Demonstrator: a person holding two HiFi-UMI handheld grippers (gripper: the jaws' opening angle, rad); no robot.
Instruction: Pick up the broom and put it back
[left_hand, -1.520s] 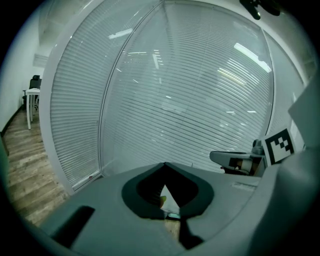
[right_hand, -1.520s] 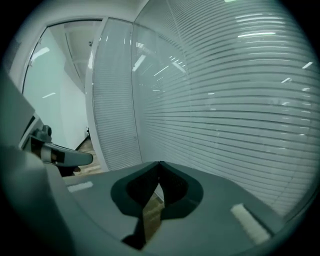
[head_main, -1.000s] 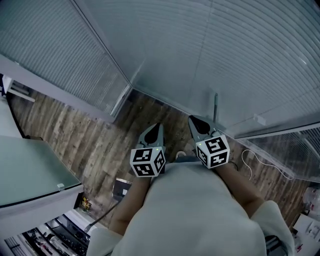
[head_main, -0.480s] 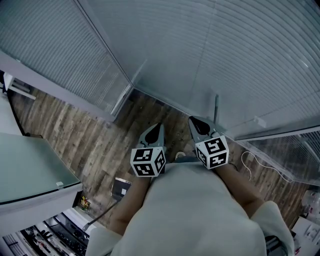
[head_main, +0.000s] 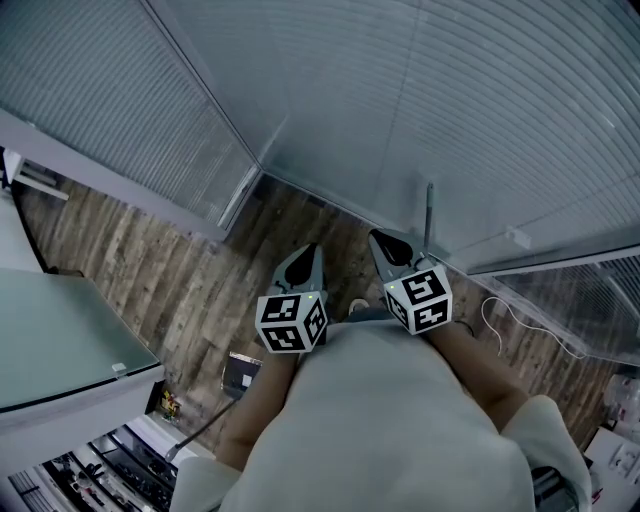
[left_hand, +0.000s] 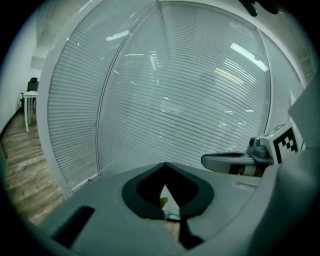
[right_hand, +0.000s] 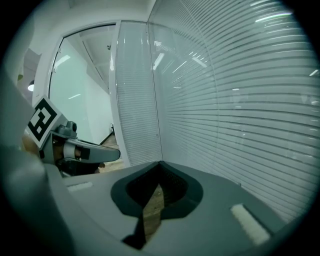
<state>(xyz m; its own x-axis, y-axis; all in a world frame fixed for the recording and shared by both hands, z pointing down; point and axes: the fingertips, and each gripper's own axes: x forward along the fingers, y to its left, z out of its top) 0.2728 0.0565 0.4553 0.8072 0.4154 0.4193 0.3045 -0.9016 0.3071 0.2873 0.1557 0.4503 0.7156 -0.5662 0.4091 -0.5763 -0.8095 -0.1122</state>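
The broom (head_main: 430, 212) stands just beside the right gripper (head_main: 378, 240).

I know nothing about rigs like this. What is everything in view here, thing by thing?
blinds: several panels, pale grey, along the walls at the top
floor: one, brown wood planks, below the blinds
thin pole: one, grey, upright against the blinds, perhaps the broom's handle
cable: one, white, on the floor at right
table: one, pale top, at left
small box: one, dark, on the floor near the table
shirt: one, white, on the person, at the bottom
left tool: one, grey, shut, empty
right tool: one, grey, shut, empty, near the pole
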